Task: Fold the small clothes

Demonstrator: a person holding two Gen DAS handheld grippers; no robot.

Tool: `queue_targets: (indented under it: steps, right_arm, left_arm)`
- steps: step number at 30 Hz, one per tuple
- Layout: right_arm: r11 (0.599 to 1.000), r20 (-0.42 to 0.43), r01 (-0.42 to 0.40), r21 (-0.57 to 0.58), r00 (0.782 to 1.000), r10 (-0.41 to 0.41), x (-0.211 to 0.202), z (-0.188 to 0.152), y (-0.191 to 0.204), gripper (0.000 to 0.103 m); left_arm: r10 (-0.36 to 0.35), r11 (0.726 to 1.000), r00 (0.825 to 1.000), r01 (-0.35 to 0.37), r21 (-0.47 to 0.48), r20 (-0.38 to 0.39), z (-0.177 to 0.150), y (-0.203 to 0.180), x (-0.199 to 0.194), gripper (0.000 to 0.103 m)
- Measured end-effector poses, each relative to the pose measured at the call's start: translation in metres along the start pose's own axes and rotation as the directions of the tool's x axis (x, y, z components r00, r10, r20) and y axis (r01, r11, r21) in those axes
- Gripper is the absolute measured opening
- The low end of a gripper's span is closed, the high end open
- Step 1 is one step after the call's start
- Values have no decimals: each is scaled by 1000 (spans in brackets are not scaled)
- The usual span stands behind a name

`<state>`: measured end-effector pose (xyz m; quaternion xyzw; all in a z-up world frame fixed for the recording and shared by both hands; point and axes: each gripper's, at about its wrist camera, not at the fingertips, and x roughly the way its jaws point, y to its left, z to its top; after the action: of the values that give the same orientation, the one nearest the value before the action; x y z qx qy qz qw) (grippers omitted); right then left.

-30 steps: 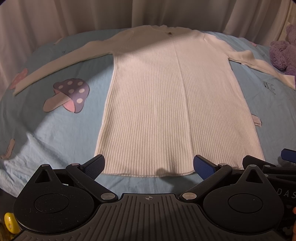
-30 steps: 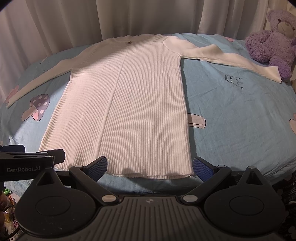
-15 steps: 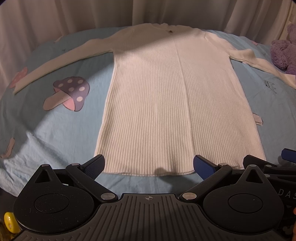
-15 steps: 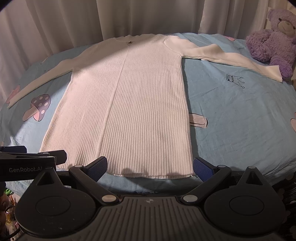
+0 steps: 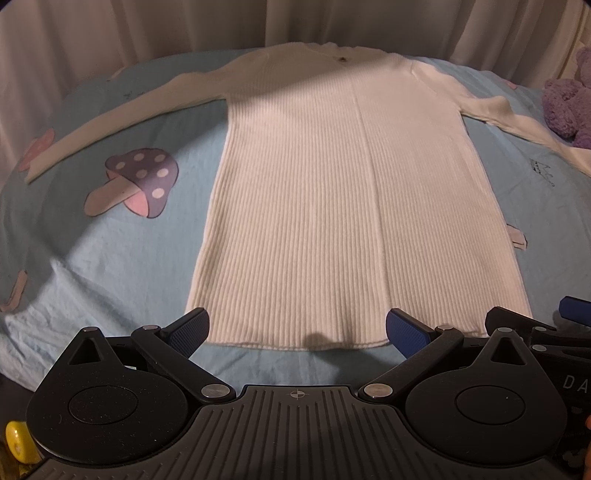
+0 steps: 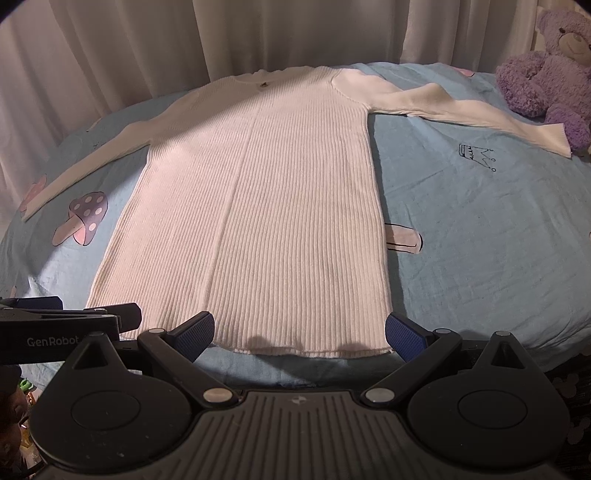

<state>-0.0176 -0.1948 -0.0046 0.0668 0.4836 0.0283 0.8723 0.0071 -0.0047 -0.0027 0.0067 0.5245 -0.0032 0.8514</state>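
A white ribbed long-sleeved knit top [image 5: 340, 206] lies flat on the blue bedsheet, hem towards me, both sleeves spread out sideways; it also shows in the right wrist view [image 6: 258, 214]. My left gripper [image 5: 297, 328] is open and empty, just before the hem, with its blue pads either side of the left half of the hem. My right gripper [image 6: 299, 330] is open and empty, just before the right half of the hem. Each gripper shows at the edge of the other's view.
The blue bedsheet [image 6: 480, 229] has mushroom [image 5: 136, 181] and crown [image 6: 476, 157] prints. A purple teddy bear [image 6: 550, 70] sits at the far right by the right sleeve's cuff. White curtains [image 6: 258, 33] hang behind the bed. The bed's front edge is just below the hem.
Both views have shifted slightly; the grippers have edged a little towards the hem. The top has not moved and both grippers stay open.
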Motion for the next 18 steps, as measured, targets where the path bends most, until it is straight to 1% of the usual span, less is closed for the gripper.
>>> queue_targets:
  steps: [6, 7, 8, 9, 10, 11, 12, 13, 14, 15, 16, 17, 18]
  right_arm:
    - [997, 13, -74, 30, 997, 74, 8, 4, -10, 99]
    - [995, 27, -92, 39, 995, 91, 9, 6, -14, 99]
    - [992, 61, -114, 49, 992, 111, 9, 8, -19, 99]
    - [989, 112, -139, 58, 985, 132, 8, 12, -27, 99]
    - [984, 179, -167, 64, 972, 154, 6, 14, -35, 99]
    - [977, 268, -199, 70, 947, 174, 4, 18, -47, 99]
    - [972, 367, -222, 78, 913, 179, 4, 24, -63, 99]
    - [970, 407, -223, 96, 898, 166, 6, 33, -77, 99]
    - [967, 427, -223, 119, 891, 153, 9, 40, -88, 99]
    - [958, 449, -234, 163, 882, 139, 13, 53, -106, 99]
    - [946, 461, -245, 212, 879, 125, 18, 66, -126, 99]
    - [927, 466, -252, 278, 879, 99, 26, 81, -151, 99]
    - [900, 464, -250, 358, 883, 61, 35, 95, -178, 99]
  left_arm:
    - [-15, 1000, 999, 14, -17, -31, 3, 0, 11, 103]
    - [-16, 1000, 999, 15, -20, -34, 5, 0, 13, 103]
    - [-18, 1000, 999, 17, -24, -38, 7, 0, 15, 103]
    - [-21, 999, 999, 20, -29, -41, 9, 0, 18, 103]
    - [-25, 999, 999, 23, -34, -46, 12, 0, 21, 103]
    - [-27, 999, 998, 25, -40, -52, 15, 0, 25, 103]
    - [-29, 999, 998, 26, -46, -59, 18, 0, 29, 103]
    - [-30, 998, 998, 27, -54, -63, 21, 0, 33, 103]
    - [-31, 998, 997, 27, -64, -65, 25, 0, 37, 103]
    - [-30, 997, 998, 25, -75, -64, 30, 0, 40, 103]
    - [-27, 996, 998, 22, -88, -60, 34, 0, 44, 103]
    - [-24, 995, 998, 18, -103, -55, 40, 0, 48, 103]
    - [-21, 993, 998, 15, -116, -51, 45, 0, 52, 103]
